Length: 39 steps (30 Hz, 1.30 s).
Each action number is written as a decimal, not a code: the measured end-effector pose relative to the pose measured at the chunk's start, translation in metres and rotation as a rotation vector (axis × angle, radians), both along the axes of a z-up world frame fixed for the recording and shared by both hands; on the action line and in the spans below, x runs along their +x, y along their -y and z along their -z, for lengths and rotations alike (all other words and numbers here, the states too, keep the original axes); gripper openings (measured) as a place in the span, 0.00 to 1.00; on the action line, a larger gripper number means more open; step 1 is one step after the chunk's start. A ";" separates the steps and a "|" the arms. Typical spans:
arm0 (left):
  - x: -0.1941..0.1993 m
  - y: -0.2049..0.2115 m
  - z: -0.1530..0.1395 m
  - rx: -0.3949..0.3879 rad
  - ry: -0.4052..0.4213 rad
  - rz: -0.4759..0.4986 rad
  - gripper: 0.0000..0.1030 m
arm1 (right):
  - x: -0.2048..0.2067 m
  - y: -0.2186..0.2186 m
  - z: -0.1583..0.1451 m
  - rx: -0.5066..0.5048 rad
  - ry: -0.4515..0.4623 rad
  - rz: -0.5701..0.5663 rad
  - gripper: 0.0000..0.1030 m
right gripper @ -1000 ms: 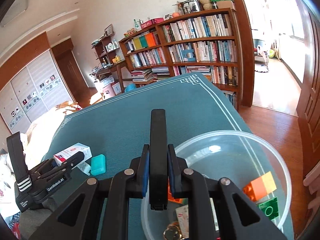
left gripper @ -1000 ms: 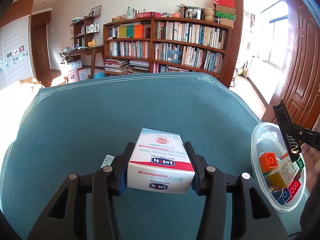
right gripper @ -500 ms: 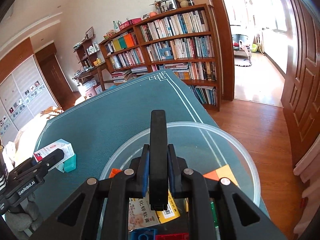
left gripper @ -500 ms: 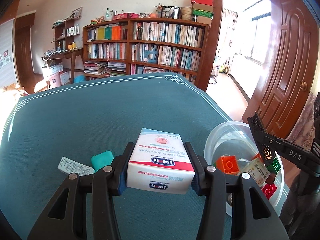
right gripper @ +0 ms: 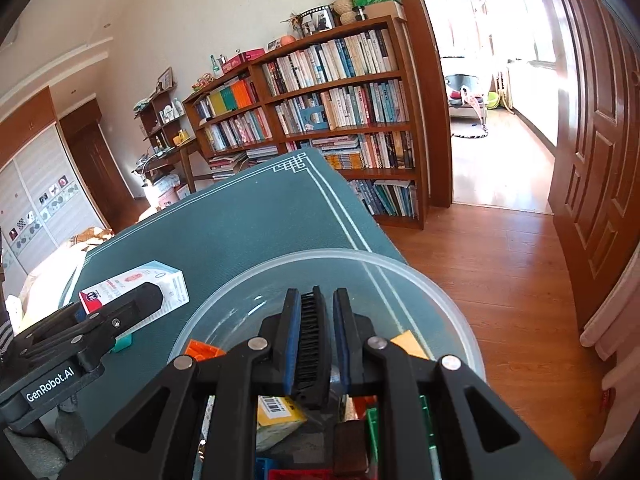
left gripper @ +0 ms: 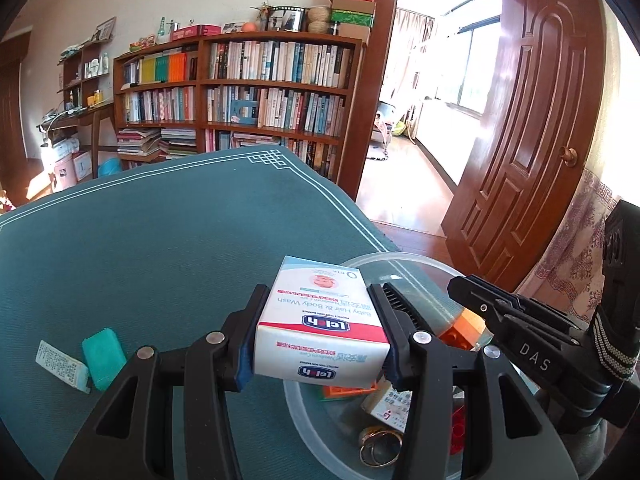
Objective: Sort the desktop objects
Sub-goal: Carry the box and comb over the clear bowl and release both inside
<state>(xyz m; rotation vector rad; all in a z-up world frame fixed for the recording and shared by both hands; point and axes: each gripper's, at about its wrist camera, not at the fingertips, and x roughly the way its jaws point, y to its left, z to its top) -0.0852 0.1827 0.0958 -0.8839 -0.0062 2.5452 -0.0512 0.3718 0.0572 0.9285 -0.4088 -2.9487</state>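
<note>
Left tongs (left gripper: 316,336) are clamped on the body wash box (left gripper: 320,332), its long axis pointing forward, hanging right at the clear bowl's (right gripper: 452,312) left rim; right tongs (right gripper: 316,344) pinch a black comb (right gripper: 314,344) above the bowl.

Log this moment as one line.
left gripper: shut on body wash box | right gripper: shut on black comb | both at clear bowl | table: teal case, leaflet
</note>
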 end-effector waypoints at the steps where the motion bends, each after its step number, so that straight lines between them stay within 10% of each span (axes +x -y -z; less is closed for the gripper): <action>1: -0.001 -0.005 0.001 0.006 0.007 0.011 0.50 | 0.002 0.000 0.000 0.015 -0.015 0.019 0.18; 25: -0.001 -0.007 0.012 0.033 0.029 0.025 0.67 | 0.001 -0.012 0.010 -0.026 -0.041 0.076 0.24; 33: -0.001 0.014 0.013 0.039 0.037 -0.032 0.67 | 0.009 -0.005 0.004 -0.008 -0.085 0.060 0.72; 39: -0.003 0.046 0.013 0.051 0.047 -0.115 0.67 | 0.018 0.005 -0.009 0.001 -0.126 0.027 0.77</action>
